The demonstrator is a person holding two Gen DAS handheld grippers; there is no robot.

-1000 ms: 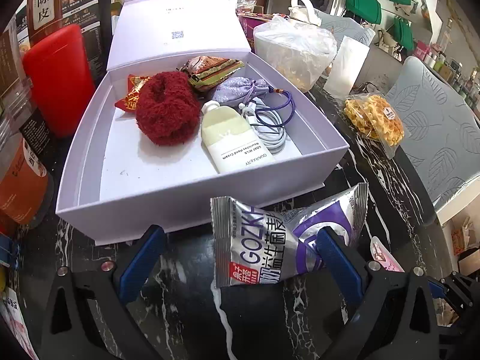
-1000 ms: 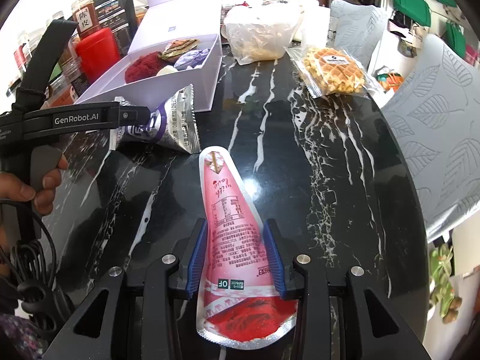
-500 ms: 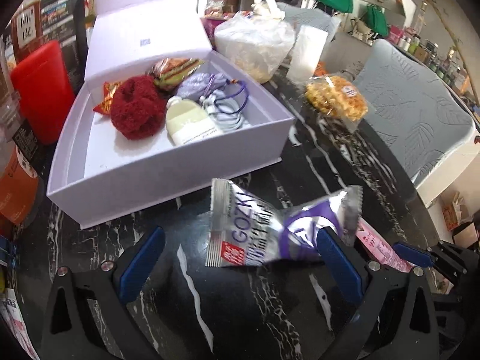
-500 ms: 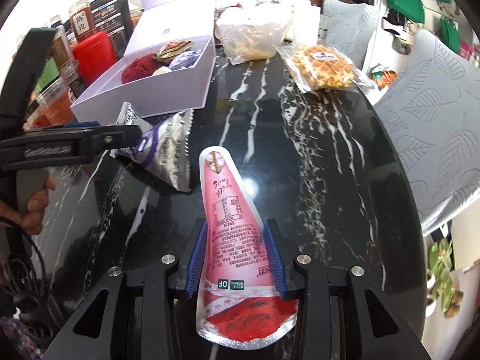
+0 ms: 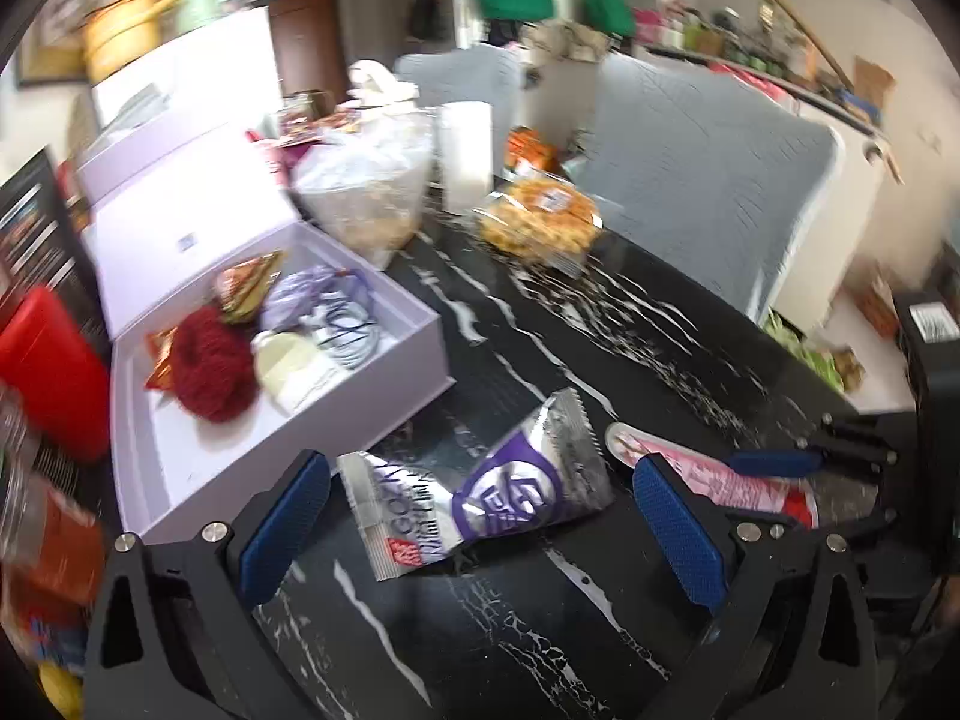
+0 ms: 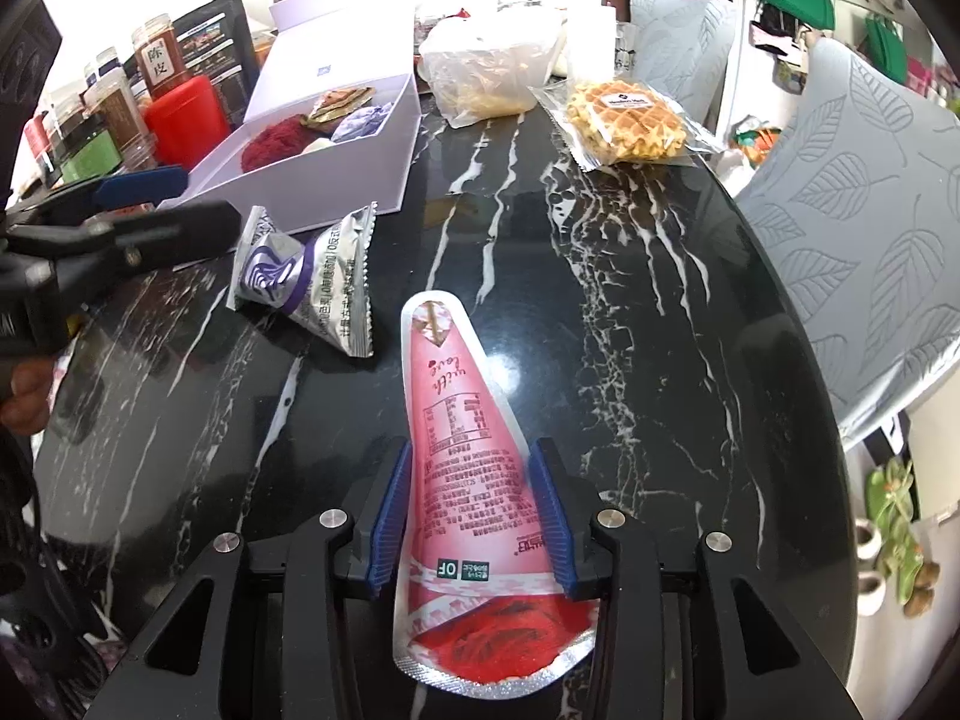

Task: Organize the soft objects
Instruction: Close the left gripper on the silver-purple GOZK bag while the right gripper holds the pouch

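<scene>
A silver-and-purple snack packet (image 5: 480, 498) lies on the black marble table (image 5: 630, 324) just in front of the open white box (image 5: 420, 354). My left gripper (image 5: 480, 468) stands wide open, its blue pads on either side of the packet and clear of it. In the right wrist view the left gripper (image 6: 174, 210) hovers left of the packet (image 6: 306, 276). My right gripper (image 6: 471, 510) is shut on a pink cone-shaped pouch (image 6: 456, 420), pads against its two edges; the pouch (image 5: 720, 480) rests low over the table.
The box (image 6: 372, 168) holds a red fuzzy ball (image 5: 210, 366), a cream tube (image 5: 288, 366), a lilac bag, a cable and snack packets. A wrapped waffle (image 6: 630, 114), a plastic food bag (image 6: 486, 72), a red canister (image 6: 186, 120) and jars stand behind. Grey chairs (image 6: 852, 210) line the right edge.
My left gripper has pulled back from the box, risen and rolled, so its view tilts. The silver packet stays on the table. The right gripper and pink pouch have not moved.
</scene>
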